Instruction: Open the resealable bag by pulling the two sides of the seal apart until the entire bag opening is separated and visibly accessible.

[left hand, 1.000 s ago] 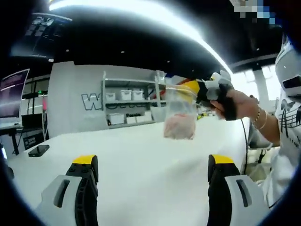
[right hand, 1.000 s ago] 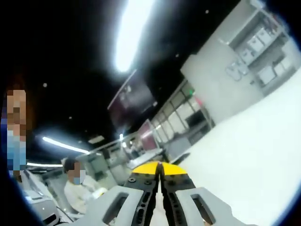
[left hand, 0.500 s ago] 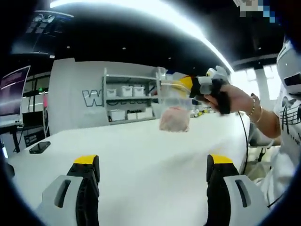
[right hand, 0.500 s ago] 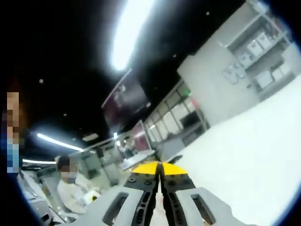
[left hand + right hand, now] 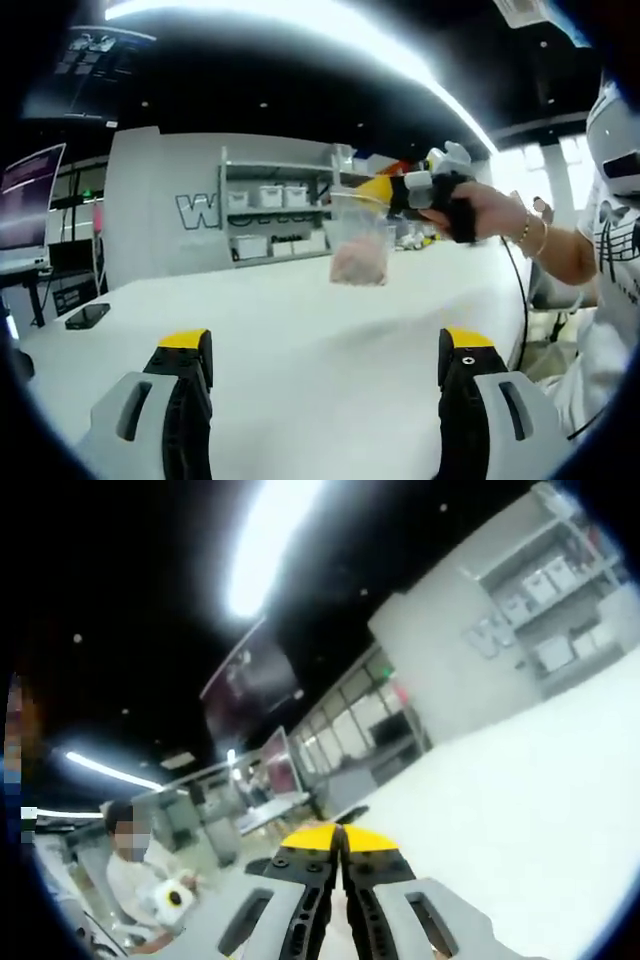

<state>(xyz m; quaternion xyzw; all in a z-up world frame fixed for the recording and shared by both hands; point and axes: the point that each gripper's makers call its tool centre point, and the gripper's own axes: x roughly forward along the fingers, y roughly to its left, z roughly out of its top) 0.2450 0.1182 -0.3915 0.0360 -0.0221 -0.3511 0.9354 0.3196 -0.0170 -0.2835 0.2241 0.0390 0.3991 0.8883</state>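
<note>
We hold the resealable bag (image 5: 357, 246) aloft by its top edge, right gripper (image 5: 383, 190) clamped. Our left gripper (image 5: 325, 352) gapes wide, near the white table (image 5: 300, 330); next it should grasp the opposite seal side.

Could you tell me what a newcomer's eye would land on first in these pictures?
Probably the clear resealable bag with pink contents, dangling above the white table from the shut right gripper in the left gripper view. Next, the left gripper, jaws wide apart in the foreground.
</note>
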